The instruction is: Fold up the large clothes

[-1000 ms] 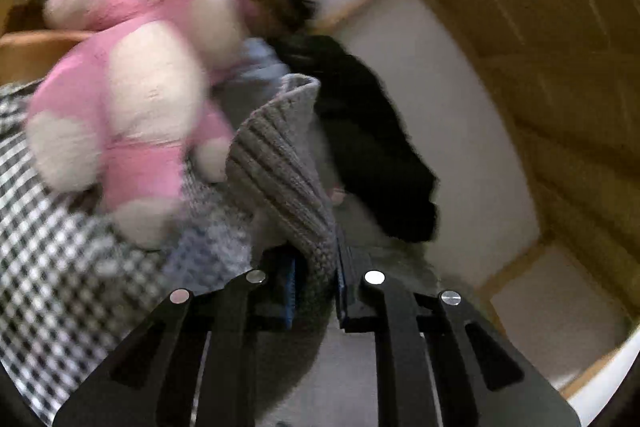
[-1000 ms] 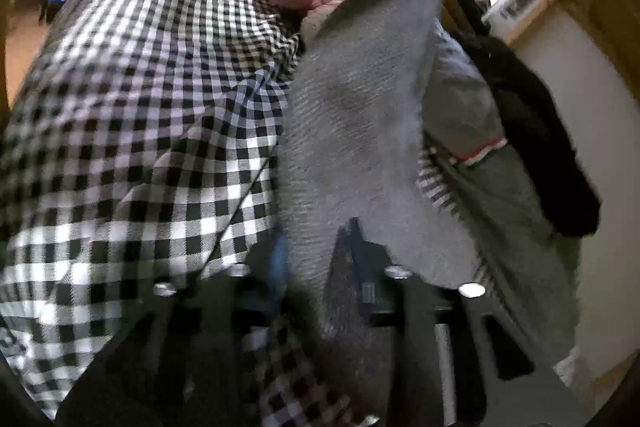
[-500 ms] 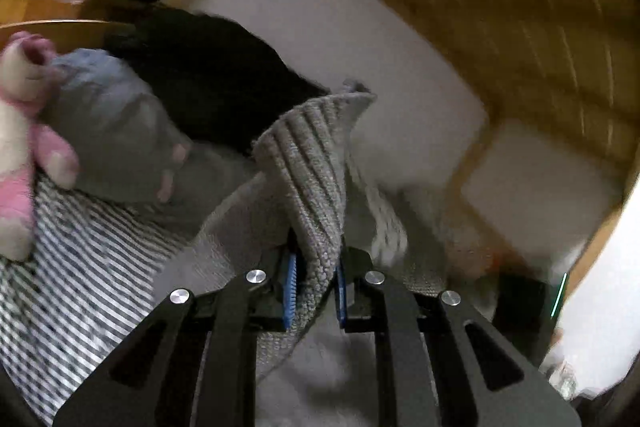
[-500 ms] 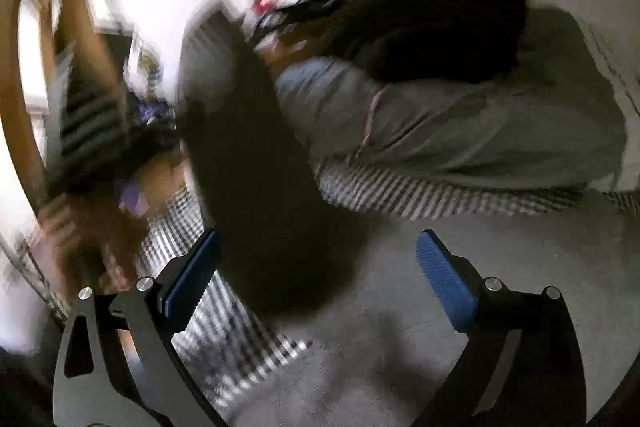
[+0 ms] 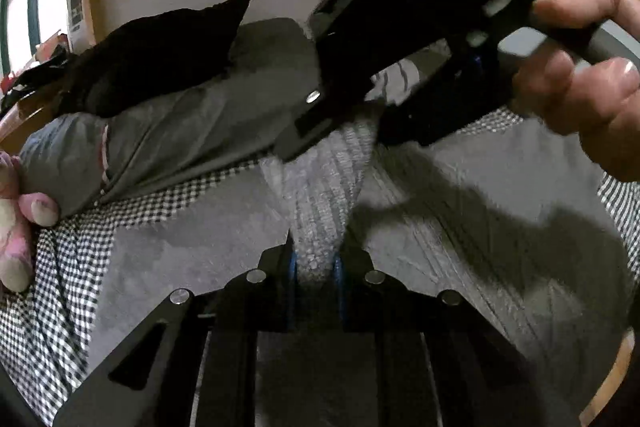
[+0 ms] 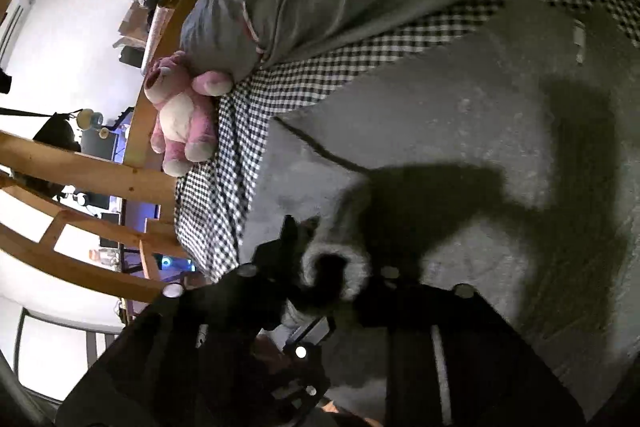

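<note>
A grey knitted sweater (image 5: pixel 460 195) lies spread on a black-and-white checked bedspread (image 5: pixel 52 287); it also shows in the right wrist view (image 6: pixel 460 131). My left gripper (image 5: pixel 314 259) is shut on the sweater's ribbed edge (image 5: pixel 320 195), which runs up to my right gripper (image 5: pixel 352 115) just ahead, its jaws closed around the same ribbed strip. In the right wrist view my right gripper (image 6: pixel 332 267) pinches a rolled fold of the sweater (image 6: pixel 336 259), with the left gripper's body right below it.
A grey pillow (image 5: pixel 160 131) with a black garment (image 5: pixel 160 55) on top lies at the back. A pink plush bear (image 6: pixel 180 115) sits at the bed's edge by the wooden rail (image 6: pixel 80 163). The checked bedspread (image 6: pixel 240 147) hangs over that side.
Both grippers came down from holding the sweater up in the air to the bed surface. The right gripper, open half a second ago, has closed on the ribbed edge beside the left one.
</note>
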Tool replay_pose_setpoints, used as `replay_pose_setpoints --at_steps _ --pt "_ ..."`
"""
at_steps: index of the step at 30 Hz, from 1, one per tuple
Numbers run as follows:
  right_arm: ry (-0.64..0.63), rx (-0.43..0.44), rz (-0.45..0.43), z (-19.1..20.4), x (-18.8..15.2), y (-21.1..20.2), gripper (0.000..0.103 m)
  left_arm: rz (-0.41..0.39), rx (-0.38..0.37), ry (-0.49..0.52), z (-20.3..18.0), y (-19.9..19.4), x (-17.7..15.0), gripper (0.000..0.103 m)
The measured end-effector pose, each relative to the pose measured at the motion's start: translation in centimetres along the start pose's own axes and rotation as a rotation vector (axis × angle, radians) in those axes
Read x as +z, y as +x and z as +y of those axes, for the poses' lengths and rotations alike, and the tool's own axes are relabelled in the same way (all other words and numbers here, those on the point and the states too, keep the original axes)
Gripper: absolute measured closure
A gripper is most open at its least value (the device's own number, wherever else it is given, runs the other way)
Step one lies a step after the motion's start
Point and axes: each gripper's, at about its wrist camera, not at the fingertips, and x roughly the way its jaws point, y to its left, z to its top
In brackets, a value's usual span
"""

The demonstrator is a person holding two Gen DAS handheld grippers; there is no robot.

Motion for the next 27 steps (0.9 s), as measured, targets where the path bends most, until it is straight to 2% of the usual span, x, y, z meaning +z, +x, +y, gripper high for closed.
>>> replay_pose_setpoints --at_steps 2,3,4,6,10,11,13,15,18,20,23,27 --pt "-0.032 0.016 -0.035 -0.7 -0.3 -1.2 0.089 -0.004 0.019 0.009 -1.3 -0.3 0.4 0.086" --pt "-0.052 0.024 -0.054 -1.1 -0.5 -1.8 0.089 -0.009 0.015 -0.005 -1.1 0.0 0.6 0.079" --pt "-0.069 0.030 -0.087 -1.6 -0.8 -2.9 0.089 -0.011 0.003 -0.029 -1.2 -0.3 0.7 0.055" --pt "-0.077 0.065 -0.138 -2.7 -1.1 -5.4 0.089 -0.025 -0.044 -0.093 -1.0 -1.0 1.0 0.020" --pt "-0.094 0.099 -0.186 -5.4 -1.7 -9.6 0.089 -0.067 -0.126 -0.250 0.2 -3.8 2.7 0.020" --pt "-0.100 0.095 -0.188 -6.4 -1.9 -10.2 0.089 -0.081 -0.127 -0.293 1.2 -4.2 3.1 0.020" --pt "-0.088 0.061 -0.188 -8.4 -1.8 -10.8 0.089 -0.076 -0.090 -0.323 2.0 -3.8 3.7 0.011" --pt "-0.045 0.035 -0.194 -10.6 -1.7 -11.1 0.089 0.038 -0.048 -0.312 3.0 -0.2 3.9 0.011" --pt "0.041 0.051 -0.240 -14.3 -2.1 -12.7 0.089 0.141 -0.094 -0.423 4.6 3.5 2.6 0.011" --pt "0.068 0.065 -0.274 -15.8 -2.8 -14.3 0.089 0.143 -0.070 -0.413 4.0 3.7 1.9 0.011" --pt "0.087 0.074 -0.317 -17.9 -3.9 -16.8 0.089 0.086 -0.055 -0.380 2.7 3.1 1.6 0.011" --pt "0.129 0.045 -0.320 -21.6 -4.7 -18.6 0.089 0.158 -0.089 -0.323 0.6 6.2 1.8 0.011"
